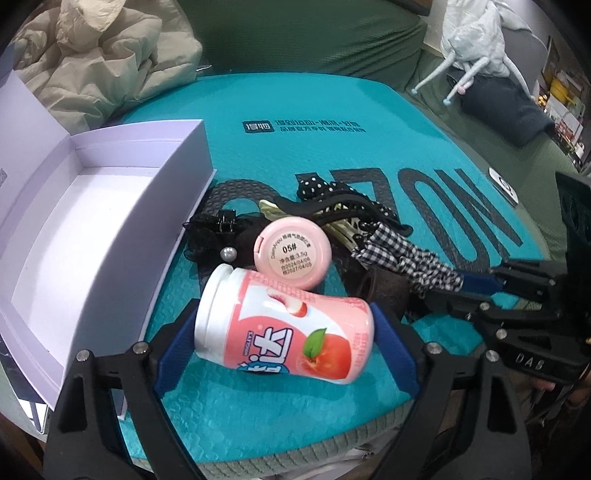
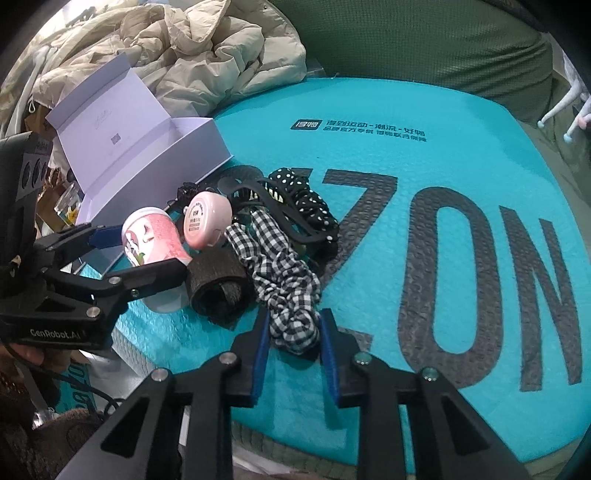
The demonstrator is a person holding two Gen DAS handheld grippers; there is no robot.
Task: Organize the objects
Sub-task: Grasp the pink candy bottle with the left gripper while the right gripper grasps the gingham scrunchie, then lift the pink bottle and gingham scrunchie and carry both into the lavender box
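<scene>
A pink peach gum bottle [image 1: 284, 328] lies on its side on the teal mat [image 1: 332, 147], between the fingers of my left gripper [image 1: 284, 332], which close on its two ends. It also shows in the right wrist view [image 2: 155, 240]. A pink round compact [image 1: 291, 251] leans behind it. My right gripper [image 2: 293, 332] straddles the end of a black-and-white checked scrunchie [image 2: 280, 280], pads touching its sides. A polka-dot scrunchie [image 2: 310, 199], black hair claw [image 2: 258, 195], dark roll [image 2: 218, 288] and black bow clip with a pearl [image 1: 218, 236] lie in the pile.
An open lavender box [image 1: 92, 206] stands at the mat's left, its lid raised. A beige jacket [image 1: 96, 55] lies behind it. Green sofa cushions [image 1: 314, 33] back the mat. A white plush toy [image 1: 476, 37] sits at the far right.
</scene>
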